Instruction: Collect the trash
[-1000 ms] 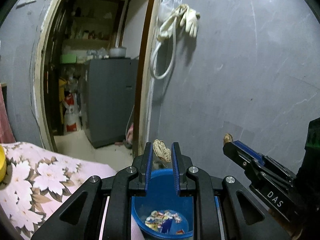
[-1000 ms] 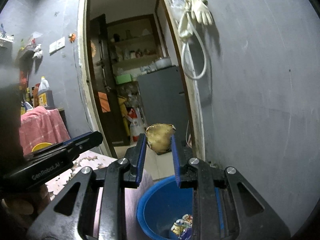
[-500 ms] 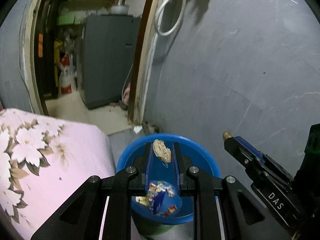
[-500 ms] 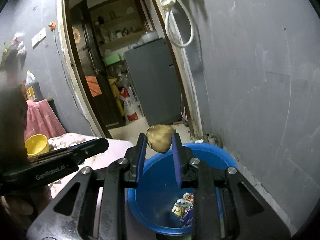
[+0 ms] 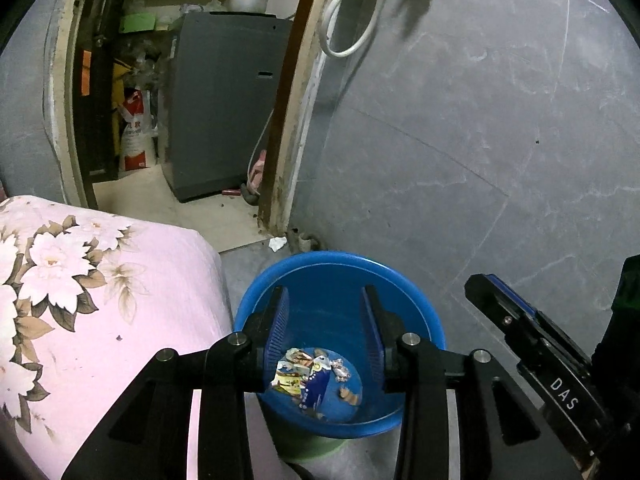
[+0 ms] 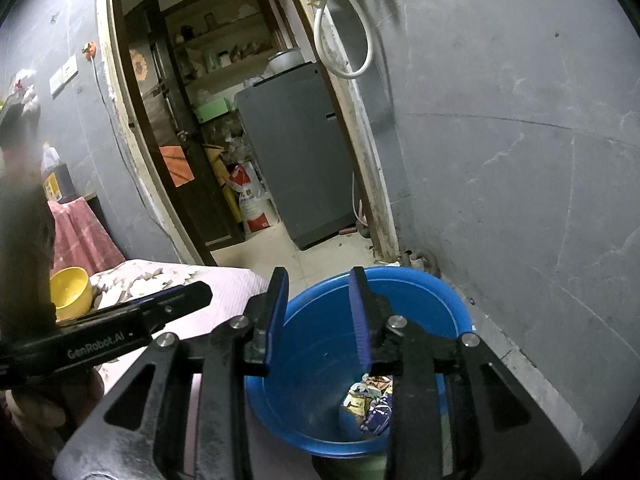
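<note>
Starting closest in, with the left gripper (image 5: 324,294): spread wide, nothing between the blue pads, hanging straight over the blue basin (image 5: 340,257). Same for the right gripper (image 6: 318,276): parted wide, empty, poised over the near-left part of the same basin (image 6: 440,285), just to the right of its partner. Looking directly below and between the left fingers: a heap of crumpled wrappers (image 5: 312,376) on the basin floor, with a few brown scraps beside it. From the right side, seeing that same heap (image 6: 370,400) low and to the right of the fingers, half hidden behind the right one. So, by the look of it, both loads delivered and nothing left to release. Off to the left of both claws, spotting the pink floral bedding (image 5: 80,280), bare of litter in the part shown, and farther left a yellow bowl (image 6: 70,292) resting on it. Moving out past the basin's far rim, ahead and slightly left of the left claw: a small white scrap (image 5: 278,243) on the floor by the door frame. Probably the next pickup, and nearer the left hand than the right.
</note>
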Tool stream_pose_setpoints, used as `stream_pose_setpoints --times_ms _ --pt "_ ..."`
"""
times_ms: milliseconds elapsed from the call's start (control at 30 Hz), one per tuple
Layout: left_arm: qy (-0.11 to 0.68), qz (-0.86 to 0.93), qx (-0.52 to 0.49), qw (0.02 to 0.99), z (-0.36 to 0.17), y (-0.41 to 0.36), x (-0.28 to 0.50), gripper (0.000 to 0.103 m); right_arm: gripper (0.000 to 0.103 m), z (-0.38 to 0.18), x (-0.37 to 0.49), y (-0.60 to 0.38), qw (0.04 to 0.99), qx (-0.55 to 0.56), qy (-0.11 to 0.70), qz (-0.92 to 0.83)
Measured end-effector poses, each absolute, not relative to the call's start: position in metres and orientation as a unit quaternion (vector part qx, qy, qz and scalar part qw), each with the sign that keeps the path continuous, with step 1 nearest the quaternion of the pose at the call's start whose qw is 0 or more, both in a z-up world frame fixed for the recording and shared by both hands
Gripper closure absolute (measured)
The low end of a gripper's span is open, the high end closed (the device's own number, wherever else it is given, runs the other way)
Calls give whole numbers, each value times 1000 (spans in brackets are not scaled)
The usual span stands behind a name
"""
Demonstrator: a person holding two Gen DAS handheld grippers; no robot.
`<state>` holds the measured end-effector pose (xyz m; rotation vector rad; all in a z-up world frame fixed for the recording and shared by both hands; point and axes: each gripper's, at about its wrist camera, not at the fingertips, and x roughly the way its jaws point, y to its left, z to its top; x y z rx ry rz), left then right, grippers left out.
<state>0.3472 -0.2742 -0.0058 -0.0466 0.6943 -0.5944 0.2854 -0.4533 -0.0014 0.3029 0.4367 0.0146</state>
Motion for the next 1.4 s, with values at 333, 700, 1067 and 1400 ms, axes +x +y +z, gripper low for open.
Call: stream_pose_setpoints --times_ms 333,700,1067,1400 --pt "319 -276 -24 906 13 -256 329 71 42 14 271 -443 968 145 204 11" --pt "300 -242 -44 922 32 -214 295 56 28 32 240 -414 971 141 191 24" --pt "285 -183 -59 939 32 -159 245 27 4 38 203 -376 971 139 192 34" --pt "266 -127 -76 953 24 -113 191 16 0 32 168 -350 972 139 180 55"
